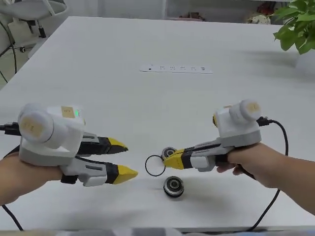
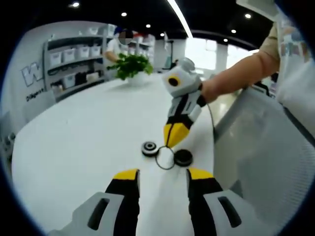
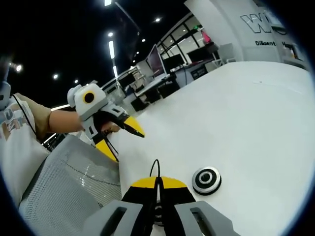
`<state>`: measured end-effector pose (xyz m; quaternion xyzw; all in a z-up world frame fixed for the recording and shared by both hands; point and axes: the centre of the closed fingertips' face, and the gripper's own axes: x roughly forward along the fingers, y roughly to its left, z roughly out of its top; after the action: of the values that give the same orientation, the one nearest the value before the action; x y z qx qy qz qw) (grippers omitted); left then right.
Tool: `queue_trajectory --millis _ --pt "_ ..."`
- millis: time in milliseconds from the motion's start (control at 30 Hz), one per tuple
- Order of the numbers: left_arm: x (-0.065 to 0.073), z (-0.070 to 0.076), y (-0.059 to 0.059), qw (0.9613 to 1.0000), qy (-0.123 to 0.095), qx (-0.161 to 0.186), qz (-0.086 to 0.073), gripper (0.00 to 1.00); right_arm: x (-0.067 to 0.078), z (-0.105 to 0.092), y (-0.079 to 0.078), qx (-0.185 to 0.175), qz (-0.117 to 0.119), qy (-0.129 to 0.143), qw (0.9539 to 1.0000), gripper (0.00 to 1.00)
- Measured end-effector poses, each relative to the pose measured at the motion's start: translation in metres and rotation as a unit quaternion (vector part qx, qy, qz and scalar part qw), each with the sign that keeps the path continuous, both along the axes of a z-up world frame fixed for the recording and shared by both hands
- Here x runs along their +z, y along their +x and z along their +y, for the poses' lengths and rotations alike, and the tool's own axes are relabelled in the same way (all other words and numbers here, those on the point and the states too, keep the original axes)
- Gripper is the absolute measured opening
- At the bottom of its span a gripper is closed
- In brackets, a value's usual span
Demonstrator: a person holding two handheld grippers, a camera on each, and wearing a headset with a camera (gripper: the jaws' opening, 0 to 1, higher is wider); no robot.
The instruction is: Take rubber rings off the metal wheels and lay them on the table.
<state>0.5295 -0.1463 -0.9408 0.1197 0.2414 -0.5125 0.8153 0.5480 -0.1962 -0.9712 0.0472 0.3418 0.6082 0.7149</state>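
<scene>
**1 ring pinched, 2 wheels beside it**

1 metal wheel (image 1: 173, 186) lies nearest the person, flat on the white table (image 1: 98, 88). Its rim looks dark, so it probably has its rubber on.

Just beyond it, the right gripper (image 1: 167, 159) has its jaws closed on a loose rubber ring (image 1: 146, 166). It pinches 1 edge, so the hoop sticks out past the tips toward the left gripper (image 1: 123, 158). That hold suits laying the ring down flat. I cannot tell whether the ring touches the table.

Opposite, the left gripper hovers with its jaws wide and holds nothing. It is near the ring but apart, likely kept clear.

Close behind the right tips sits the 2nd wheel (image 1: 169, 152). Far off lies a power strip (image 1: 176, 69).
</scene>
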Motion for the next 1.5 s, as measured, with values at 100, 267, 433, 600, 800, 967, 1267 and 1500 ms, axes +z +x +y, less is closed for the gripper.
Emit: queue_trajectory --millis 100,267,433,600,800,967,1267,1500 --pt "-0.002 0.007 -0.001 1.0000 0.000 0.009 0.002 0.39 -0.004 0.006 0.000 0.007 0.000 -0.005 1.0000 0.00" --pt "-0.007 0.016 -0.005 0.9998 0.002 0.020 0.007 0.40 -0.011 0.013 -0.002 0.016 0.002 -0.013 0.9998 0.00" --pt "-0.008 0.024 -0.006 0.9995 0.003 0.031 0.010 0.41 -0.016 0.022 -0.002 0.020 0.004 -0.019 0.9996 0.00" --pt "-0.009 0.029 -0.006 0.9992 0.004 0.038 0.012 0.43 -0.023 0.025 -0.001 0.021 0.002 -0.029 0.9994 0.00" --pt "-0.011 0.033 -0.007 0.9990 0.008 0.042 0.015 0.43 -0.032 0.026 0.000 0.020 -0.003 -0.046 0.9988 0.00" --pt "-0.011 0.034 -0.006 0.9989 0.009 0.043 0.017 0.43 -0.036 0.026 0.001 0.018 -0.009 -0.055 0.9983 0.00" --pt "-0.007 0.037 -0.001 0.9988 0.008 0.047 0.013 0.43 -0.037 0.023 0.004 0.016 -0.029 -0.067 0.9972 0.12" --pt "-0.003 0.038 0.001 0.9987 0.005 0.049 0.010 0.44 -0.029 0.014 0.007 0.012 -0.035 -0.060 0.9975 0.19"
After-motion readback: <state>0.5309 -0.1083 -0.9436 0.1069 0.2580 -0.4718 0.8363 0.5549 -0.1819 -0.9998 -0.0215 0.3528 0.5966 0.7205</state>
